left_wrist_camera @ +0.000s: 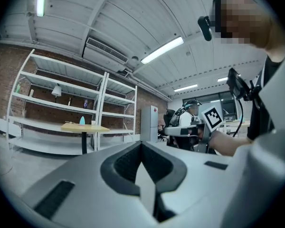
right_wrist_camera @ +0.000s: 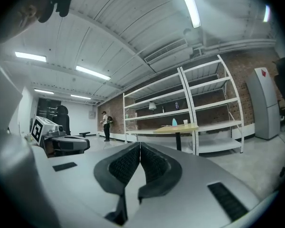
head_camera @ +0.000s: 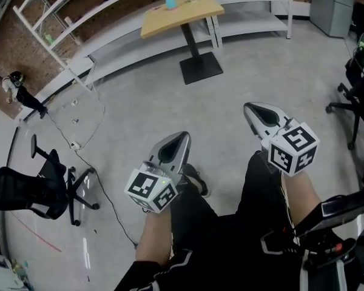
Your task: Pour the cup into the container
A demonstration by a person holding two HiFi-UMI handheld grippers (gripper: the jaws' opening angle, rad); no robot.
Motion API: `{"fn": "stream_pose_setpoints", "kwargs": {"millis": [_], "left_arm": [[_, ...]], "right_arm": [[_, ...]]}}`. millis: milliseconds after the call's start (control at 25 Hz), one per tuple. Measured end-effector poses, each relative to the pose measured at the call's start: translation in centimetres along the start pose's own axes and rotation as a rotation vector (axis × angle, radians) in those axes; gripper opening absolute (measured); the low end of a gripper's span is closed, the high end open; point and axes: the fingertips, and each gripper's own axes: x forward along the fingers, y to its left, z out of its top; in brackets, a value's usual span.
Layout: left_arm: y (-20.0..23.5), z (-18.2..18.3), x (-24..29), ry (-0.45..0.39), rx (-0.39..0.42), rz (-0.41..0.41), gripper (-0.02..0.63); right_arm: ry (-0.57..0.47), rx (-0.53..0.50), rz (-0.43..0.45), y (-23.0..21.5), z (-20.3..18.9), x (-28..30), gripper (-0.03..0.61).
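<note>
Left gripper [left_wrist_camera: 141, 145]: we see it clenched, nothing inside.
Right gripper [right_wrist_camera: 140, 145]: clenched as well, empty.
White cup [right_wrist_camera: 185, 122]: on the wooden table [right_wrist_camera: 168, 129], far from us, beside a blue object [right_wrist_camera: 175, 122].

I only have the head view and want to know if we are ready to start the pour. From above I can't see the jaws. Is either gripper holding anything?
Observer: No. The left gripper view shows the left gripper with its jaws together and nothing between them.
Operator: And the other one?
Observer: The right gripper is shut and empty too, as seen in its own view.
Operator: Is anyone else in the room?
Observer: Yes. The right gripper view shows a person standing far off, near the end of the white shelves.
</note>
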Motion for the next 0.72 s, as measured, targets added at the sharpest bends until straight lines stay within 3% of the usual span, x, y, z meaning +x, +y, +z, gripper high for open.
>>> {"fn": "stream_pose_setpoints", "kwargs": {"millis": [720], "left_arm": [[21.5, 2.1, 19.1, -0.02, -0.003, -0.005, 0.002]], "right_arm": [[-0.003, 0.01, 0.002, -13.8, 2.0, 23.5, 0.002]]}}
